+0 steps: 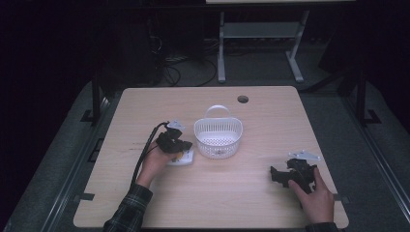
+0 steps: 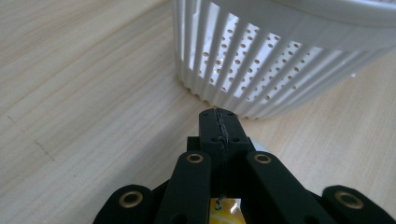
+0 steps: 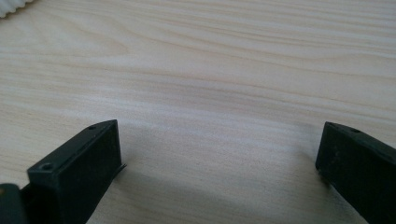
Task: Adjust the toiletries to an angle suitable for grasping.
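Apparently the step in hand is picking up a small flat white packet with a yellow print point(image 1: 182, 157), which lies on the pale wooden table point(image 1: 241, 203) just left of the white slotted plastic basket with a hoop handle point(image 1: 218, 137). The left gripper point(image 1: 181, 146) hovers right over it with its jaws pressed together; in the left gripper view the closed tips point(image 2: 220, 128) point at the basket wall point(image 2: 261, 65), and a yellow scrap point(image 2: 223, 210) peeks out beneath the linkage. Whether the packet is actually pinched cannot be told, since the gripper body hides the contact. The next move probably calls for a lift and a short carry over the basket rim. The right gripper point(image 1: 283, 176) rests well apart near the table's right edge, jaws spread wide point(image 3: 219, 154) over bare wood. The packet's print is too small to read.
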`<state>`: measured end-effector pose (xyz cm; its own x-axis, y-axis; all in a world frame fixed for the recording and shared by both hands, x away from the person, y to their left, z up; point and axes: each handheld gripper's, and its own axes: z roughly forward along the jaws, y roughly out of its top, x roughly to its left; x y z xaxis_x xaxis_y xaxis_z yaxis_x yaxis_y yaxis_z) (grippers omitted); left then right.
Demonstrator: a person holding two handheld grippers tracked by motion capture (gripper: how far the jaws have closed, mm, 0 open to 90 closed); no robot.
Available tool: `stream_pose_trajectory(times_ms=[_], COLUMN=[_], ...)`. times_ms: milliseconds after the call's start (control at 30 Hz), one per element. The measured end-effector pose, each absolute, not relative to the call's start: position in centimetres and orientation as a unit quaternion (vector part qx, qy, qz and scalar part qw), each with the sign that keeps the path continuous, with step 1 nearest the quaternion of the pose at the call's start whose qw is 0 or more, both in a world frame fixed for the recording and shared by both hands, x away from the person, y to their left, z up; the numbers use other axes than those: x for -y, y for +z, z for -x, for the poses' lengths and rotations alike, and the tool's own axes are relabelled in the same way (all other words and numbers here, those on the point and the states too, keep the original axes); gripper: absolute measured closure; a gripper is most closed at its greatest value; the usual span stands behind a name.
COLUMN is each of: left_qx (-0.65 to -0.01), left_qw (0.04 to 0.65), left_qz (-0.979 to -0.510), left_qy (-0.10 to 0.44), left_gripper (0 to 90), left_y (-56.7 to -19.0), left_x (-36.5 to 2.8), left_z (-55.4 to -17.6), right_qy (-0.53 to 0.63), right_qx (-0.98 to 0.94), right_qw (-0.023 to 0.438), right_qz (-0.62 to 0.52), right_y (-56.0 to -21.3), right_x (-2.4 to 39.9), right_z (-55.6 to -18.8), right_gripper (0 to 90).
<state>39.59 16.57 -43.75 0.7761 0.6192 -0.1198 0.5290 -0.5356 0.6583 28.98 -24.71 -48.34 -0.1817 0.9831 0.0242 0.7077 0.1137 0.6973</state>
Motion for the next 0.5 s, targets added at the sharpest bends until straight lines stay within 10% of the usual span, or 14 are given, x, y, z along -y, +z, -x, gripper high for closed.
stream_pose_trajectory(times_ms=[500], left_qx=[-0.309], left_qw=[0.340], left_qz=[-0.886], left_qy=[0.056], left_gripper=[89.8], left_y=[-43.7], left_x=[-16.8], left_z=[-37.4], right_qy=[0.296], right_qx=[-0.709], right_qw=[0.232], right_qz=[-0.596], right_y=[-48.3], right_x=[24.7], right_z=[-29.0], right_gripper=[0.0])
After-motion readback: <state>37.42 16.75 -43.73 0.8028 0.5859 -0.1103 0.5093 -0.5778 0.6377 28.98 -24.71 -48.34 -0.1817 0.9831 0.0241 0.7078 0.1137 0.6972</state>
